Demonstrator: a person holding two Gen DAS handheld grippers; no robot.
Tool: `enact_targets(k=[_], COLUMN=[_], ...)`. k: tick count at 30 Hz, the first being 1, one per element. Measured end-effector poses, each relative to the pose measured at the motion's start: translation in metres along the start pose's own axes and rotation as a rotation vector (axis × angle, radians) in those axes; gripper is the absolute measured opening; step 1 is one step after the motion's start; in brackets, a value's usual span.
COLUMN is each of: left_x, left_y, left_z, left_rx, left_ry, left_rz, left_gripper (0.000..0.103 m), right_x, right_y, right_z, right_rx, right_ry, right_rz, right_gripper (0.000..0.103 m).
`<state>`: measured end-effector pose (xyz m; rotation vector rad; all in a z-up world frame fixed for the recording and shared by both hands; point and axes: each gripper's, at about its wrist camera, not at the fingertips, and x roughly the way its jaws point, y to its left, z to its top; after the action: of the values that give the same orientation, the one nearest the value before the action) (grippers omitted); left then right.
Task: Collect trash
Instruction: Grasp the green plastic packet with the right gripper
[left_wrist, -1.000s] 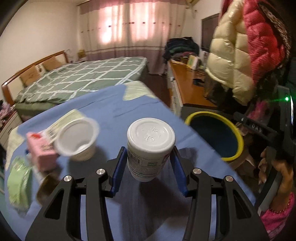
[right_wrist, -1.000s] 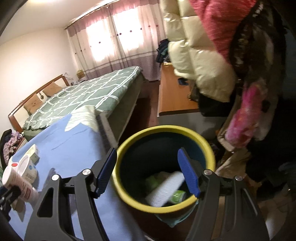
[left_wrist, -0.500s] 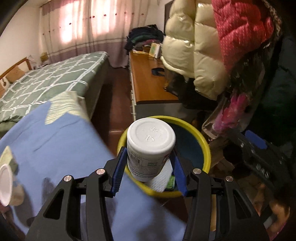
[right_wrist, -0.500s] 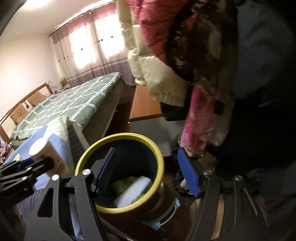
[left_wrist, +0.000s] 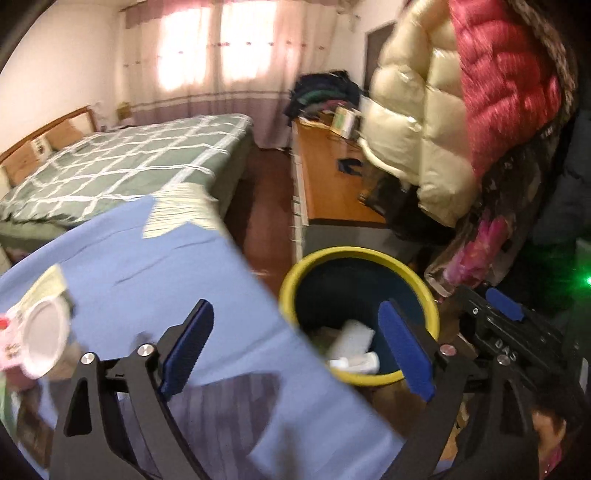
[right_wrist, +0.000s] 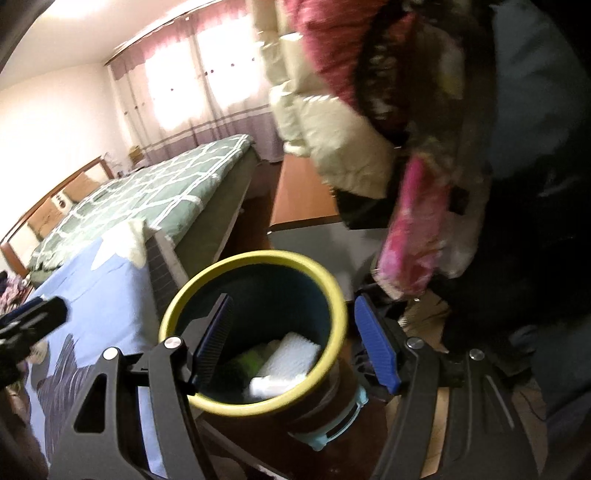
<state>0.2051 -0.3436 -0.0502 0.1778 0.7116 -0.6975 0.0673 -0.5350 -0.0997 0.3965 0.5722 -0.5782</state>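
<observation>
Trash bin (left_wrist: 360, 254) sits off the table's (left_wrist: 155, 266) right edge; your left gripper (left_wrist: 295, 347) and right gripper (right_wrist: 295, 343) gape empty, so reach for the cup (left_wrist: 42, 336) by the left edge.

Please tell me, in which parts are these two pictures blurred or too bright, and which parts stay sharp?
Left wrist view: the blue cloth edge and white cup are smeared by motion, the window glares, the left gripper is sharp. Right wrist view: hanging jackets are blurred, the ceiling is washed out, the right gripper and bin rim are fairly crisp.
</observation>
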Motion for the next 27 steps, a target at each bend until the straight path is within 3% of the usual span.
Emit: enact_targets(k=[3,12,19,27], left_x=[-0.026,-0.119,-0.182,-0.232], left_y=[0.029,0.133,0.215,0.279], left_z=[-0.012,-0.057,-0.097,-0.123], left_rx=[-0.042,-0.196,-0.327,-0.432], left_ry=[-0.031,-0.132,-0.175,-0.214], left_rz=[0.043,0.264,0.475,0.603], left_gripper=[0.092,0.096,0.097,0.097], right_x=[0.001,-0.002,-0.019,-0.060], right_y=[0.020,0.109,0.197,0.299], right_z=[-0.005,-0.031,-0.058,-0.088], right_rx=[-0.035,-0.186,-0.333,-0.496], right_ry=[0.016,0.061,0.095,0.110], right_rz=[0.029,0.153,0.298,0.496], right_gripper=[0.065,0.065,0.065,0.065])
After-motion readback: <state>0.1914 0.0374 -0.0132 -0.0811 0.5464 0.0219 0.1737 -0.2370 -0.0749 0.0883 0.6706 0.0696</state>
